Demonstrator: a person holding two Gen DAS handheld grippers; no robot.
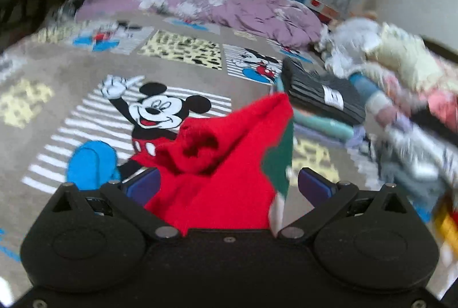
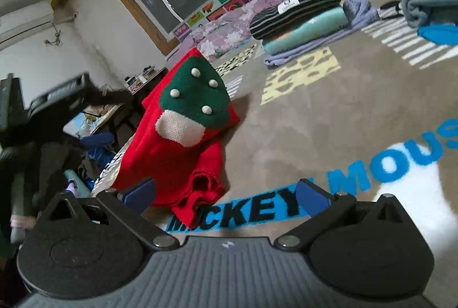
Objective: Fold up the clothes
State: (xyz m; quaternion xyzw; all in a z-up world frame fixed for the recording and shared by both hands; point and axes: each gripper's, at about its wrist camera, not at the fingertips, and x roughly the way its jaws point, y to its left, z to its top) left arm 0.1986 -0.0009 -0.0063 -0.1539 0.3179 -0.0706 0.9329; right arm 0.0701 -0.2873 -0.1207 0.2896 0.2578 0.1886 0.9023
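Now: one red sweater [image 2: 183, 147] | left gripper [image 1: 227, 184] fingers spread | right gripper [image 2: 226, 192] fingers spread

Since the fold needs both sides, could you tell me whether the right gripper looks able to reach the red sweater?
Probably yes. The right gripper is open, and the red sweater lies on the rug just ahead of its left finger, with nothing in between.

Left gripper [image 1: 227, 184]: matte black housing, two round side lobes, triangular cut-outs, silver pivot screws, blue finger pads [image 1: 143, 186]. Right gripper [image 2: 226, 190]: same black lobes, silver screws, blue pads [image 2: 310, 193], grey ribbed centre plate with small logo.
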